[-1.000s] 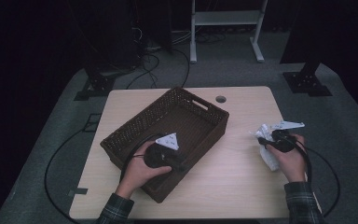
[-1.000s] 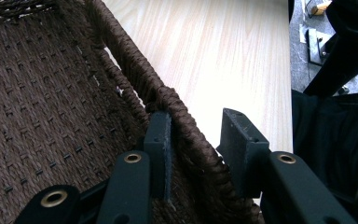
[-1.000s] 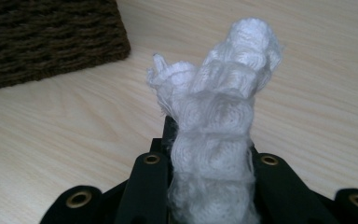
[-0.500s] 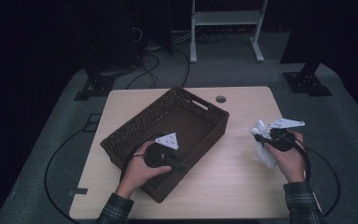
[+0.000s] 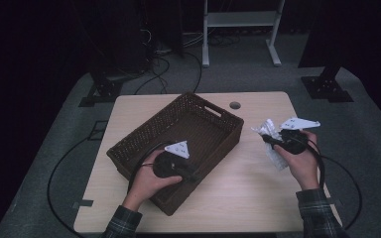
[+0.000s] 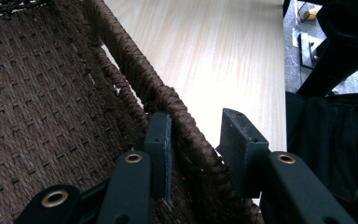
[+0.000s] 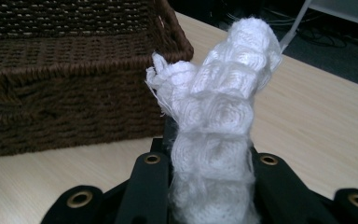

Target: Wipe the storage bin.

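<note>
Nearest to us, our left gripper [image 5: 191, 174] straddles the near wall of the brown wicker basket [image 5: 129, 148]. In the left gripper view one jaw lies against the inner face of the woven rim [image 6: 172, 100], while the other stands a little off the outer face over the pale wooden table [image 6: 223, 60], so the jaws sit around the wall without clenching it. Our left hand [image 5: 146, 181] rests over the basket's near corner, and the grey three-cornered plate [image 5: 178, 148] on the gripper shows just above it.

Off to the right, our right gripper [image 5: 269, 140] has its jaws clamped on a white cloth [image 5: 273, 144]. In the right gripper view the cloth [image 7: 219, 135] stands up between the two black jaws as a crumpled, quilted bundle, frayed at its upper left edge. We hold it above the table [image 5: 238, 198], just beside the basket's right wall and apart from it; part of the cloth hangs below our right hand [image 5: 302, 163].

Farther off, a small round hole [image 5: 235, 105] marks the table near its far edge. Beyond the table we see cables on the grey floor [image 5: 178, 69] and the legs of a white frame [image 5: 238, 29].
</note>
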`<state>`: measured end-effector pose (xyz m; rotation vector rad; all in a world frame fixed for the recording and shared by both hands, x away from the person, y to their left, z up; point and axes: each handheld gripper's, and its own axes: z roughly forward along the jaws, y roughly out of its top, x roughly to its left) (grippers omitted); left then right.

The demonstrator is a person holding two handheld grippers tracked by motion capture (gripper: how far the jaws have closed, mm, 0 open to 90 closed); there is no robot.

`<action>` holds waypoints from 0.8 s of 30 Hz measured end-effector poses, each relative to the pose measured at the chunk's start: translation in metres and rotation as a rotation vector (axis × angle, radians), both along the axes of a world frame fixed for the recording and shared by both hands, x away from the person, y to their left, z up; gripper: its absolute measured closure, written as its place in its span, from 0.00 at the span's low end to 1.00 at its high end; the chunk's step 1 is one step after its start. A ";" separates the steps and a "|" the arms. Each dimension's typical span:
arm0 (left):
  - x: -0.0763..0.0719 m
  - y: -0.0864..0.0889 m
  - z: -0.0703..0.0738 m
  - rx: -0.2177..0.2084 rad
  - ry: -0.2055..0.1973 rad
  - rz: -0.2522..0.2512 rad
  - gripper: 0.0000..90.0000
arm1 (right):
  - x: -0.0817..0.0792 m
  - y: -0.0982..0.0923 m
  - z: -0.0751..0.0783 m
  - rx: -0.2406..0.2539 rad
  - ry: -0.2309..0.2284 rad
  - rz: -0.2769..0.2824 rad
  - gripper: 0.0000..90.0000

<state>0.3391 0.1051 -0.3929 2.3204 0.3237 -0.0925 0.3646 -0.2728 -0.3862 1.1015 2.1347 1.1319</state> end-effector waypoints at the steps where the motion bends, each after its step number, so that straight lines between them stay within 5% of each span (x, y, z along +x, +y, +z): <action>1: 0.000 0.000 0.000 0.000 0.001 -0.001 0.71 | 0.002 0.002 0.001 0.003 -0.002 0.005 0.83; 24: 0.002 0.000 -0.001 -0.003 0.019 -0.002 0.71 | 0.035 0.035 -0.001 0.002 0.010 0.076 0.83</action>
